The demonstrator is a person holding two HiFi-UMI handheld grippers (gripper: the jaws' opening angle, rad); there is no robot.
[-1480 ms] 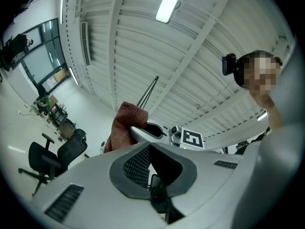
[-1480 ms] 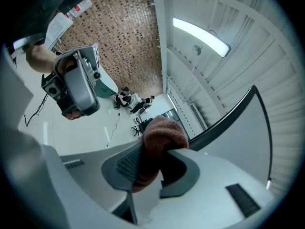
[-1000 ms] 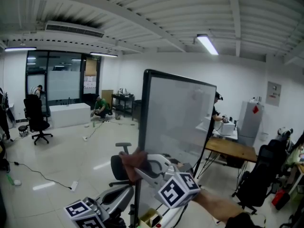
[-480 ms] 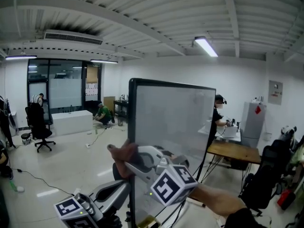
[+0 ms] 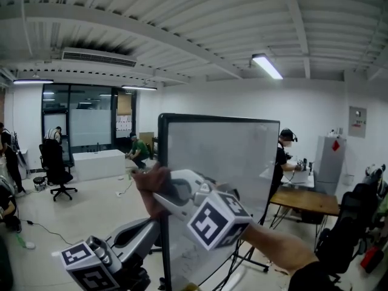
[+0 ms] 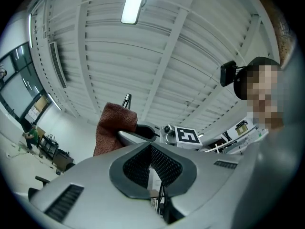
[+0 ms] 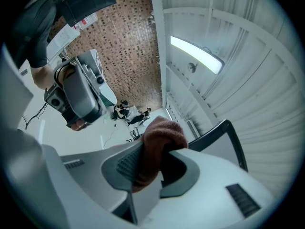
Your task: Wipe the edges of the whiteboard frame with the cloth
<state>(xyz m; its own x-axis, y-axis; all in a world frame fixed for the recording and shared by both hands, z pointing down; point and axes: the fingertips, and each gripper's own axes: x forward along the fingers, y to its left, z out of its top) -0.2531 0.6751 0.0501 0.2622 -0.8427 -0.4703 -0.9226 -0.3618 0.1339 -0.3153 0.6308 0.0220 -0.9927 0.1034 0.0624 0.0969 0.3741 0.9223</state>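
Note:
The whiteboard (image 5: 224,174) stands upright on its stand, with a black frame (image 5: 162,150) all round. My right gripper (image 5: 159,190) is shut on a brown cloth (image 5: 150,183) and presses it against the frame's left edge, below the top left corner. In the right gripper view the cloth (image 7: 159,137) fills the jaws of the right gripper (image 7: 152,161), and the frame (image 7: 224,128) runs past behind it. Lower on the same edge sits my left gripper (image 5: 151,229), its jaws closed at the frame. The left gripper view looks up at the cloth (image 6: 112,128).
A wooden desk (image 5: 306,202) and a person (image 5: 284,156) stand behind the board on the right. Black office chairs are at the left (image 5: 57,165) and the far right (image 5: 342,235). More people are at the back by a white counter (image 5: 97,162).
My right gripper has slid the cloth upward along the frame's left edge, closer to the top left corner. The left gripper stays low on the same edge.

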